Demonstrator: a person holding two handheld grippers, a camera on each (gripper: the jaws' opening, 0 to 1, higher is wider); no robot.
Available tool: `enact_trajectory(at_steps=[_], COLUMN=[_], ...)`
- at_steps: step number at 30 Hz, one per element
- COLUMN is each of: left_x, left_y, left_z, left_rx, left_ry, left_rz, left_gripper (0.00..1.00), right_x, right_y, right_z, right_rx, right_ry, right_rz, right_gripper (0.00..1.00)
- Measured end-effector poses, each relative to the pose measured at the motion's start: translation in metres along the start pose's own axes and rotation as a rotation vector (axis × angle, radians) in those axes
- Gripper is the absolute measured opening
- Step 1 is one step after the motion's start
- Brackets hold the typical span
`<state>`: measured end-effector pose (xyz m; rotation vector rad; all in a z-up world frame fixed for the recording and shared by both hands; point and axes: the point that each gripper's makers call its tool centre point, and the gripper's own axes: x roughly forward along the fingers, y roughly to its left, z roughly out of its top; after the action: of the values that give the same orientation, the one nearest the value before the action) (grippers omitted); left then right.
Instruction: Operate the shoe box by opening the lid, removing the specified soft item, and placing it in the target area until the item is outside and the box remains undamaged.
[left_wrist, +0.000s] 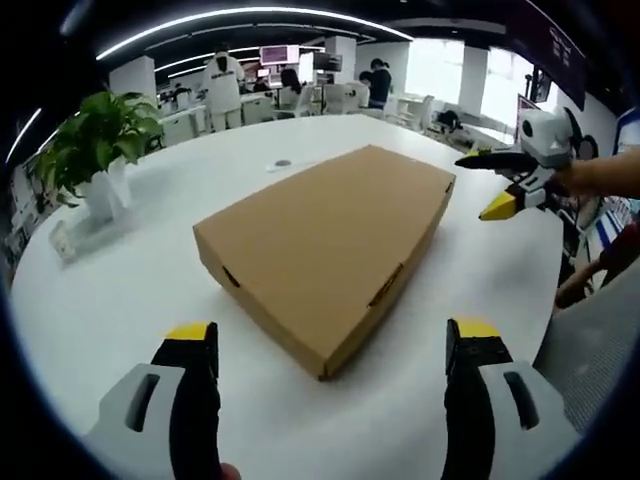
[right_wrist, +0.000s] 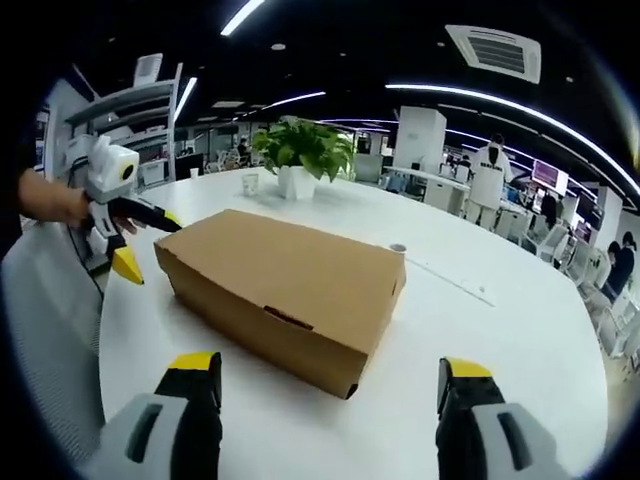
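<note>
Left gripper (left_wrist: 332, 345) spread wide with nothing between its jaws, poised just short of the near corner of the closed cardboard shoe box (left_wrist: 325, 240) lying flat on the white round table (left_wrist: 120, 300). Right gripper (right_wrist: 330, 380) likewise wide apart and holding nothing, facing the box's opposite end. Potted plant (right_wrist: 303, 152) standing beyond the box.

Bright, even light from ceiling strip lights (left_wrist: 250, 15) — soft shadows, window glare, fisheye bending toward the edges.

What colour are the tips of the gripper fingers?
Yellow, on black fingers; the left gripper view shows it best.
</note>
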<state>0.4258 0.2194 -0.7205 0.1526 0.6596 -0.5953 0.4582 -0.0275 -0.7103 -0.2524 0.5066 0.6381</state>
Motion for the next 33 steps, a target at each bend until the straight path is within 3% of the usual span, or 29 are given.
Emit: enact_trajectory(at_steps=[10, 17, 24, 33], left_x=[0.014, 0.022, 0.024, 0.028], left_y=[-0.002, -0.001, 0.008, 0.016], left_z=[-0.002, 0.007, 0.005, 0.009], left_rx=[-0.014, -0.016, -0.019, -0.007], left_ry=[0.015, -0.033, -0.022, -0.021], left_rz=[-0.015, -0.020, 0.004, 0.006], left_gripper=[0.89, 0.79, 0.76, 0.78], right_x=[0.020, 0.029, 0.037, 0.044], right_y=[0.003, 0.001, 0.003, 0.005], right_z=[0.000, 0.006, 0.011, 0.015], right_rx=[-0.026, -0.007, -0.049, -0.075], right_ry=[0.022, 0.016, 0.027, 0.037], right_rz=[0.051, 0.069, 0.084, 0.100], right_gripper=[0.88, 0.87, 0.81, 0.77])
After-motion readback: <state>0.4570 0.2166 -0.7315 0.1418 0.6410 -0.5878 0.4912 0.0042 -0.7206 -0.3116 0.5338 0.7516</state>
